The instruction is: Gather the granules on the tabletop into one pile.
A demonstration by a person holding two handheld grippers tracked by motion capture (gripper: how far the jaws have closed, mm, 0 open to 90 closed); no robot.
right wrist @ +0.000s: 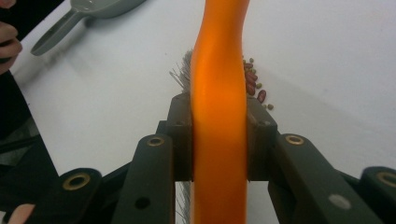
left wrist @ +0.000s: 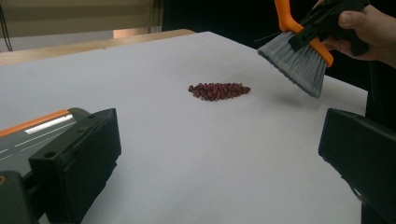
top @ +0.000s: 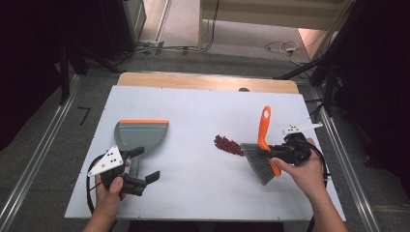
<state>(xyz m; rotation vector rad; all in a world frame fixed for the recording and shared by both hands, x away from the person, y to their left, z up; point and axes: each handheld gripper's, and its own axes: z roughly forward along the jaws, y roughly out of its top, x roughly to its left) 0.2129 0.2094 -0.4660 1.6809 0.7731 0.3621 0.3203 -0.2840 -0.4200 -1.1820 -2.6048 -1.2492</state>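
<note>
Brush (top: 262, 145) — clamped in right claw (top: 278, 153) | dustpan (top: 141, 134) holds nothing | left claw (top: 145, 164) agape

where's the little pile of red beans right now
In the high view the pile of small dark red beans lies right of centre on the white table, just left of the grey bristles of the orange-handled brush held in the right gripper.

I count one hand brush (top: 262, 145) with an orange handle and grey bristles, and one grey dustpan (top: 140, 135) with an orange lip. There is one small heap of red beans (top: 228, 144), too many and too small for me to number singly. All of it sits on one white table (top: 193, 193), and I carry two grippers: left gripper (top: 143, 170), right gripper (top: 275, 152).
</note>
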